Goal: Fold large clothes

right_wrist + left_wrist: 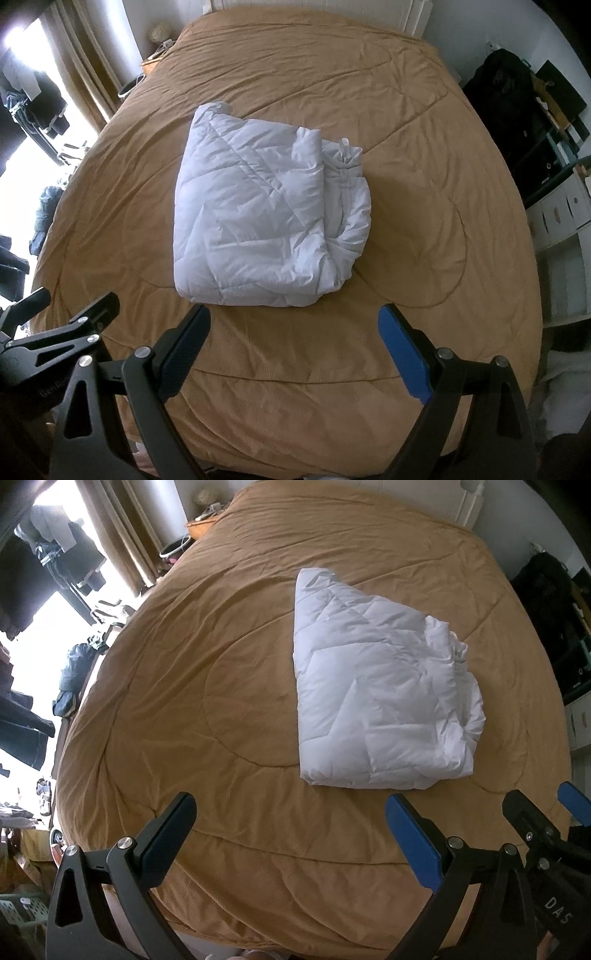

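Observation:
A white quilted garment lies folded into a compact bundle on the tan bed cover; it also shows in the right wrist view, with bunched layers along its right side. My left gripper is open and empty, held above the near part of the bed, short of the bundle's near left corner. My right gripper is open and empty, just short of the bundle's near edge. The right gripper also shows at the right edge of the left wrist view; the left gripper shows at the left of the right wrist view.
The tan cover spreads over the whole bed. Curtains and a bright window with hanging clothes stand left. A white headboard is at the far end. Dark clothes and white shelves stand right.

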`<action>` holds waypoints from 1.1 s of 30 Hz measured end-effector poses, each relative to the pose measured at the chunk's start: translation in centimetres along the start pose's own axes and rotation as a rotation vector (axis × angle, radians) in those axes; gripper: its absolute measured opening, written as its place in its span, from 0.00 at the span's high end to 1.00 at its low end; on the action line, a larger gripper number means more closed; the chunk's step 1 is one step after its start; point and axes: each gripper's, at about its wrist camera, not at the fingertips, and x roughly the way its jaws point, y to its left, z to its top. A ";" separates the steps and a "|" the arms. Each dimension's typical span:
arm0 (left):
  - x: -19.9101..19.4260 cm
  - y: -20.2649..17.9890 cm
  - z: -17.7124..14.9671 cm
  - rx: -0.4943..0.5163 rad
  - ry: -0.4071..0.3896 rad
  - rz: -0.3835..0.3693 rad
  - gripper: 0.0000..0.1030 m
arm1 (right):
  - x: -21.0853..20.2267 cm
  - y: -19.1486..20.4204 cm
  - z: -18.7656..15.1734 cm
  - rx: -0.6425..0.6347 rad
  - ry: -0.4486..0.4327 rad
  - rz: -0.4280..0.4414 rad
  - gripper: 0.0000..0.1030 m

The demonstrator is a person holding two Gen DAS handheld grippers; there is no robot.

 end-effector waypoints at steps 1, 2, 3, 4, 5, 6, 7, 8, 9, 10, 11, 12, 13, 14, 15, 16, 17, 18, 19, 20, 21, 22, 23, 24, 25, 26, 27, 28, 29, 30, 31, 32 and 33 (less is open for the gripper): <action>0.0 0.0 0.0 0.001 0.001 -0.003 0.01 | 0.0 0.0 0.0 -0.001 0.000 -0.004 0.10; 0.0 0.0 0.0 0.003 0.001 -0.005 0.01 | 0.0 0.0 -0.1 -0.001 0.002 -0.007 0.10; 0.0 0.0 0.0 0.004 0.001 -0.006 0.01 | 0.1 -0.1 -0.1 -0.001 0.005 -0.007 0.10; 0.0 -0.1 -0.1 0.005 0.001 -0.007 0.01 | 0.1 -0.3 -0.2 0.001 0.007 -0.007 0.10; -0.1 -0.1 -0.2 0.005 0.001 -0.008 0.01 | 0.0 -0.4 -0.2 0.003 0.008 -0.008 0.10; -0.1 -0.1 -0.2 0.005 -0.001 -0.009 0.01 | 0.0 -0.6 -0.3 0.004 0.009 -0.009 0.10; -0.2 -0.2 -0.2 0.008 -0.002 -0.009 0.01 | 0.0 -0.8 -0.4 0.008 0.010 -0.010 0.10; -0.3 -0.3 -0.3 0.009 -0.003 -0.008 0.01 | 0.0 -1.1 -0.4 0.012 0.011 -0.010 0.10; -0.3 -0.5 -0.4 0.010 -0.004 -0.007 0.01 | 0.0 -1.3 -0.5 0.018 0.013 -0.009 0.10; -0.4 -0.7 -0.4 0.011 -0.004 -0.008 0.01 | -0.1 -1.5 -0.6 0.022 0.015 -0.006 0.10; -0.5 -0.8 -0.5 0.012 -0.004 -0.010 0.01 | -0.1 -1.7 -0.7 0.024 0.015 -0.005 0.10; -0.5 -0.9 -0.5 0.015 -0.004 -0.013 0.01 | -0.2 -1.7 -0.7 0.024 0.013 -0.008 0.10; -0.6 -1.1 -0.5 0.018 -0.006 -0.014 0.01 | -0.3 -1.7 -0.8 0.022 0.008 -0.016 0.10; -0.6 -1.1 -0.5 0.021 -0.008 -0.013 0.01 | -0.4 -1.7 -0.9 0.018 0.004 -0.020 0.10; -0.7 -1.2 -0.5 0.023 -0.010 -0.013 0.01 | -0.5 -1.6 -0.9 0.015 0.003 -0.019 0.10; -0.8 -1.3 -0.6 0.025 -0.012 -0.013 0.01 | -0.6 -1.5 -0.9 0.013 0.002 -0.012 0.10; -0.8 -1.3 -0.6 0.026 -0.013 -0.013 0.01 | -0.7 -1.5 -1.0 0.014 0.001 -0.009 0.10; -0.8 -1.3 -0.6 0.026 -0.014 -0.011 0.01 | -0.7 -1.6 -0.9 0.014 0.000 -0.010 0.10; -0.8 -1.2 -0.6 0.024 -0.014 -0.008 0.01 | -0.6 -1.7 -1.0 0.015 0.000 -0.013 0.10; -0.8 -1.2 -0.7 0.022 -0.013 -0.007 0.01 | -0.5 -1.8 -0.9 0.016 0.002 -0.013 0.09; -0.7 -1.1 -0.7 0.020 -0.011 -0.008 0.01 | -0.4 -1.8 -0.9 0.018 0.004 -0.013 0.09; -0.7 -1.0 -0.6 0.017 -0.007 -0.013 0.01 | -0.3 -1.9 -0.9 0.022 0.008 -0.013 0.09; -0.6 -1.0 -0.6 0.015 -0.005 -0.016 0.01 | -0.2 -1.8 -0.8 0.024 0.011 -0.012 0.09; -0.5 -0.8 -0.6 0.013 -0.003 -0.018 0.01 | -0.1 -1.8 -0.7 0.024 0.014 -0.011 0.09; -0.5 -0.8 -0.6 0.011 -0.001 -0.018 0.01 | 0.0 -1.8 -0.7 0.025 0.016 -0.012 0.09; -0.5 -0.6 -0.5 0.011 0.000 -0.018 0.01 | 0.0 -1.8 -0.7 0.025 0.019 -0.013 0.09; -0.4 -0.6 -0.5 0.012 0.001 -0.018 0.01 | 0.1 -1.7 -0.7 0.024 0.020 -0.013 0.09; -0.4 -0.6 -0.5 0.013 0.001 -0.019 0.01 | 0.1 -1.6 -0.7 0.023 0.021 -0.013 0.09; -0.4 -0.6 -0.5 0.016 0.002 -0.020 0.01 | 0.2 -1.6 -0.7 0.020 0.022 -0.014 0.09; -0.3 -0.6 -0.5 0.020 0.005 -0.020 0.01 | 0.2 -1.5 -0.7 0.018 0.023 -0.015 0.09; -0.3 -0.5 -0.5 0.021 0.007 -0.022 0.01 | 0.3 -1.4 -0.7 0.016 0.025 -0.017 0.09; -0.2 -0.4 -0.5 0.021 0.011 -0.025 0.01 | 0.4 -1.4 -0.7 0.014 0.027 -0.018 0.09; -0.1 -0.3 -0.5 0.020 0.015 -0.027 0.01 | 0.4 -1.3 -0.7 0.014 0.028 -0.020 0.09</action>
